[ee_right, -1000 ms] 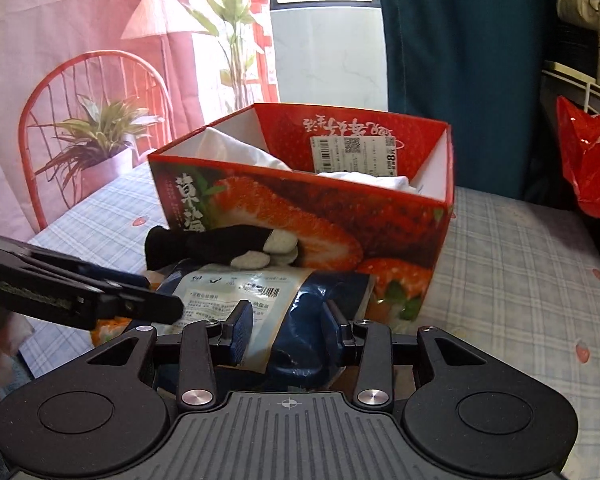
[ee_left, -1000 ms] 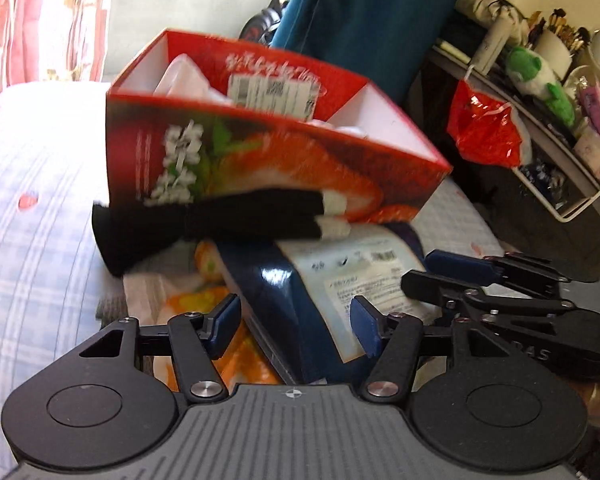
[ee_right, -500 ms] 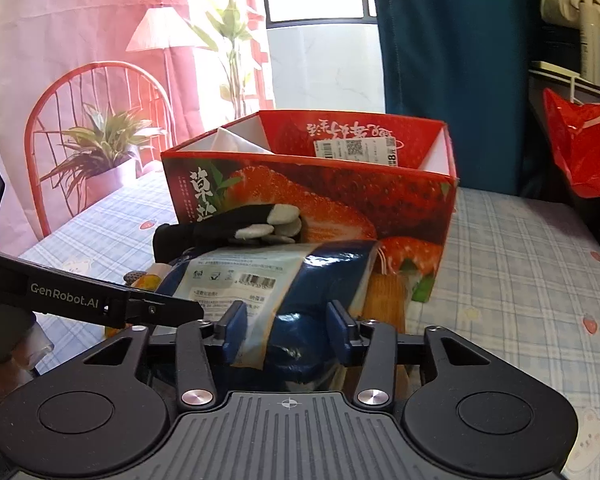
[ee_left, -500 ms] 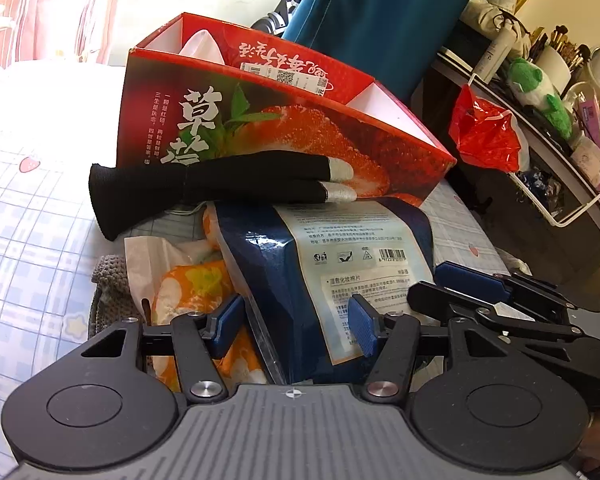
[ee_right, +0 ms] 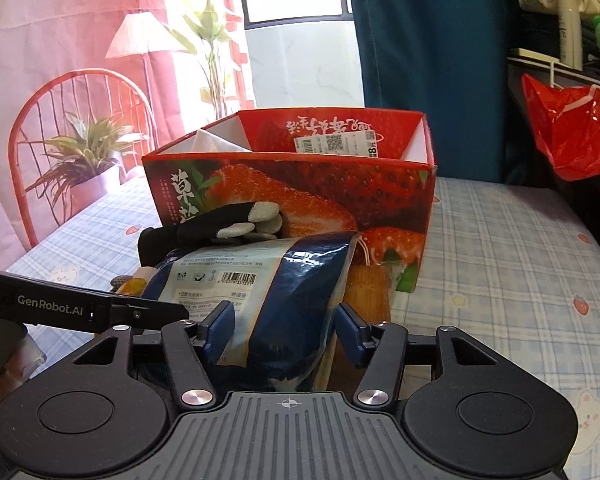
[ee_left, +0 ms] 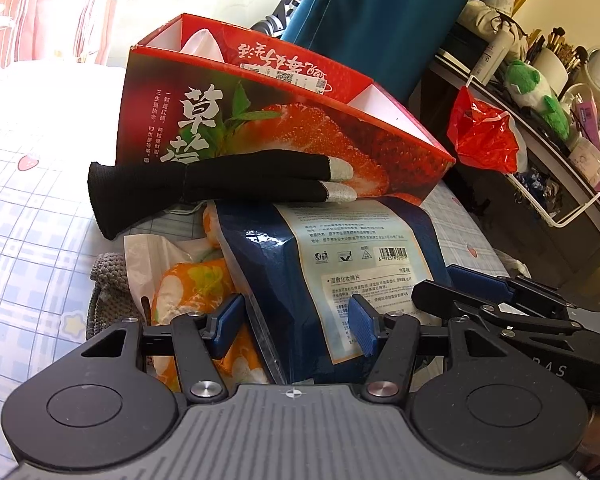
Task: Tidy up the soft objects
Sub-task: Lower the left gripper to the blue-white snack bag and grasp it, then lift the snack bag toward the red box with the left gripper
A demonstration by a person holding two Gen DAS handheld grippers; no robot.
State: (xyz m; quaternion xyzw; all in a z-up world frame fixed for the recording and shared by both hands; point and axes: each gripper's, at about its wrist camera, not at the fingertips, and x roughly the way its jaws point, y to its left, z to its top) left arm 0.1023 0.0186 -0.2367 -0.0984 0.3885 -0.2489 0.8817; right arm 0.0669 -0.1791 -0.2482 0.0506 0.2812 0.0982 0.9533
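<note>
Left tongs (ee_left: 295, 326) marked "GenRobot.AI", right tongs (ee_right: 285, 330): both open astride blue pack (ee_left: 320, 256), now nearer. Black glove (ee_left: 203, 184) tops pack against strawberry box (ee_right: 300, 188) marked "草莓", mid-bed.

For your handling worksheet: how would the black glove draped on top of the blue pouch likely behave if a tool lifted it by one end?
The black glove is thin knit and sags over the blue pouch, so it would probably hang limp. It looks light for its size. Resting loosely there, it may slide off if the pouch shifts.
</note>
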